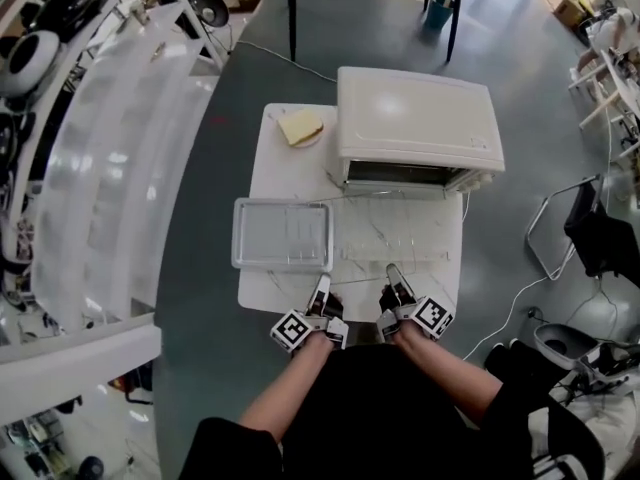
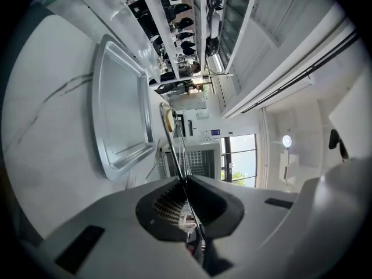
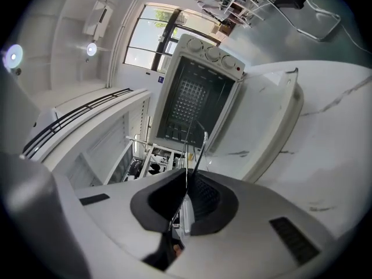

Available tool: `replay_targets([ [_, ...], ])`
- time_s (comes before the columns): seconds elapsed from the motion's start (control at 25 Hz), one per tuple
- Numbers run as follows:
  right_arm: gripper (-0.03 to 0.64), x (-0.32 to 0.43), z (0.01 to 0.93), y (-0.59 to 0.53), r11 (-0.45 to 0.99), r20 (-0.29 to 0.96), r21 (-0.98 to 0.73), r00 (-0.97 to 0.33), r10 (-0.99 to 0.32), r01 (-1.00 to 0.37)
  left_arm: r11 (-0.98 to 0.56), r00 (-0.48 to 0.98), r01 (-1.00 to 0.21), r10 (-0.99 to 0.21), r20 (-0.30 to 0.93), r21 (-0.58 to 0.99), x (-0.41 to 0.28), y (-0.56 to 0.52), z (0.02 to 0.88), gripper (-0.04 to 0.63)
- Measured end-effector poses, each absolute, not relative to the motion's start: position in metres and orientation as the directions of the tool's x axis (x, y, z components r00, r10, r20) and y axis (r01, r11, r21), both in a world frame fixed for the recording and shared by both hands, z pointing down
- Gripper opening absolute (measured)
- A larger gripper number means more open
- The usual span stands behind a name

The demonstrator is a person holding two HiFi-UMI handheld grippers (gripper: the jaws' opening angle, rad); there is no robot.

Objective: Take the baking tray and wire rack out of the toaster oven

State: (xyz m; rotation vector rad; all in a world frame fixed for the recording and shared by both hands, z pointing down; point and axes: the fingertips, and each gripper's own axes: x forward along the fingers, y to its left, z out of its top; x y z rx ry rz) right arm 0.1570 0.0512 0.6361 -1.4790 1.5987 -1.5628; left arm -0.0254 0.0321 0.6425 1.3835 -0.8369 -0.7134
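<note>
From where I stand, the left gripper (image 1: 322, 286) and right gripper (image 1: 393, 276) each pinch the wire rack (image 1: 398, 234) in front of the toaster oven (image 1: 415, 118), with the baking tray (image 1: 283, 234) beside its door, so they should keep the rack level and draw evenly.

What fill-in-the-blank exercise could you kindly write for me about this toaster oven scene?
1. In the head view, the baking tray lies on the table to the ___ of the oven door.
2. The left gripper and the right gripper are both shut on the ___.
3. The door of the toaster oven stands ___.
Missing words: left; wire rack; open.
</note>
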Motion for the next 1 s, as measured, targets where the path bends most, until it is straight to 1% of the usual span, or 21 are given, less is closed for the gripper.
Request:
replay_targets([
  [0.04,0.028,0.146,0.635,0.049,-0.205,0.334,-0.908,-0.336,-0.88,-0.366,0.072,0.528,-0.035,-0.846,0.08,0.997,-0.035,0.032,0.642,0.025],
  [0.12,0.028,0.125,0.629,0.039,-0.12,0.28,-0.913,-0.386,-0.879,-0.39,0.074,0.511,-0.023,-0.856,0.076,0.997,-0.053,0.033,0.642,0.025],
  [0.16,0.028,0.117,0.631,0.039,-0.129,0.298,-0.906,-0.393,-0.87,-0.402,0.081,0.505,-0.029,-0.859,0.084,0.996,-0.062,0.034,0.645,0.025],
  [0.2,0.028,0.11,0.637,0.042,-0.175,0.343,-0.897,-0.388,-0.856,-0.406,0.094,0.501,-0.047,-0.859,0.105,0.994,-0.073,0.036,0.649,0.023],
  [0.28,0.028,0.092,0.645,0.044,-0.234,0.398,-0.883,-0.385,-0.833,-0.406,0.124,0.495,-0.11,-0.854,0.162,0.986,-0.097,0.038,0.659,0.025],
  [0.4,0.028,0.056,0.645,0.036,-0.195,0.377,-0.89,-0.425,-0.823,-0.412,0.097,0.483,-0.081,-0.867,0.124,0.992,-0.126,0.028,0.658,0.025],
  [0.48,0.029,0.035,0.642,0.028,-0.129,0.328,-0.903,-0.461,-0.825,-0.41,0.123,0.486,-0.133,-0.857,0.173,0.983,-0.147,0.028,0.667,0.024],
  [0.6,0.029,0.016,0.655,0.026,-0.183,0.366,-0.898,-0.449,-0.815,-0.399,0.172,0.487,-0.202,-0.837,0.252,0.964,-0.173,0.028,0.684,0.023],
  [0.72,0.029,-0.002,0.662,0.018,-0.181,0.365,-0.898,-0.451,-0.815,-0.401,0.166,0.497,-0.196,-0.832,0.244,0.966,-0.188,0.019,0.689,0.024],
  [0.84,0.029,-0.012,0.674,0.015,-0.214,0.41,-0.877,-0.439,-0.799,-0.43,0.169,0.508,-0.198,-0.825,0.248,0.966,-0.199,0.011,0.7,0.025],
  [1.0,0.035,-0.025,0.684,0.005,-0.188,0.384,-0.887,-0.448,-0.807,-0.421,0.182,0.522,-0.189,-0.814,0.256,0.965,-0.206,0.001,0.707,0.025],
])
